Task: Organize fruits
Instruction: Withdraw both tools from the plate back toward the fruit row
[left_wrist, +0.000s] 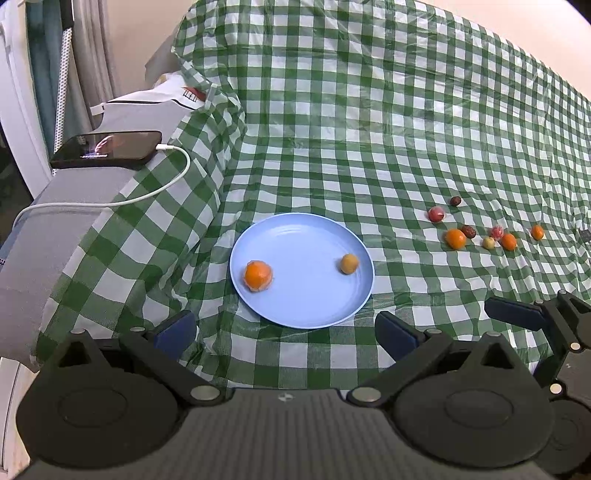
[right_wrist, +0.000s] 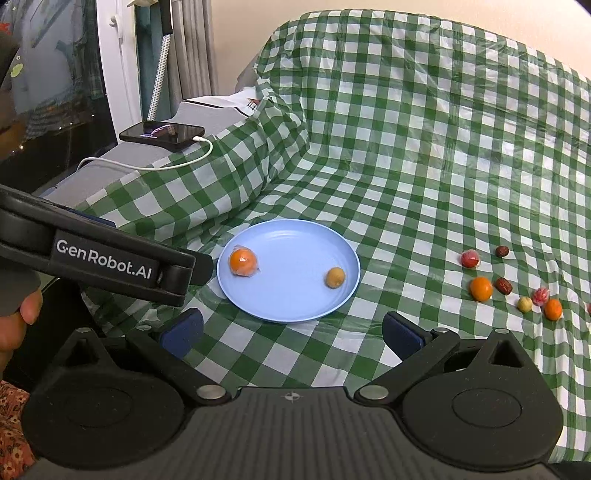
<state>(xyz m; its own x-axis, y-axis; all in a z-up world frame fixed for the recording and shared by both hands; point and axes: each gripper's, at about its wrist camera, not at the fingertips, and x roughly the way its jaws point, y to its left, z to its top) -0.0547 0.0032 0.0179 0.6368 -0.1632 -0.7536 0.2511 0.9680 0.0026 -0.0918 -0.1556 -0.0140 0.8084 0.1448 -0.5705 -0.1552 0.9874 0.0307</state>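
Observation:
A light blue plate (left_wrist: 295, 306) lies on the green checked cloth, also in the right wrist view (right_wrist: 280, 302). On it sit a wrapped orange (left_wrist: 258, 275) (right_wrist: 242, 261) at the left and a small tan fruit (left_wrist: 349, 263) (right_wrist: 335, 277) at the right. Several small fruits lie loose on the cloth to the right: an orange (left_wrist: 455, 238) (right_wrist: 481, 288), a red wrapped one (left_wrist: 436, 213) (right_wrist: 469, 258), dark dates (left_wrist: 468, 231) (right_wrist: 504, 285). My left gripper (left_wrist: 286, 330) is open and empty just before the plate. My right gripper (right_wrist: 291, 330) is open and empty, also before the plate.
A black phone (left_wrist: 107, 148) (right_wrist: 162, 134) with a white cable lies on a grey surface at the left. The cloth rises in folds behind the plate. The right gripper's fingers (left_wrist: 517, 314) show at the left view's right edge; the left gripper's body (right_wrist: 103, 254) crosses the right view's left.

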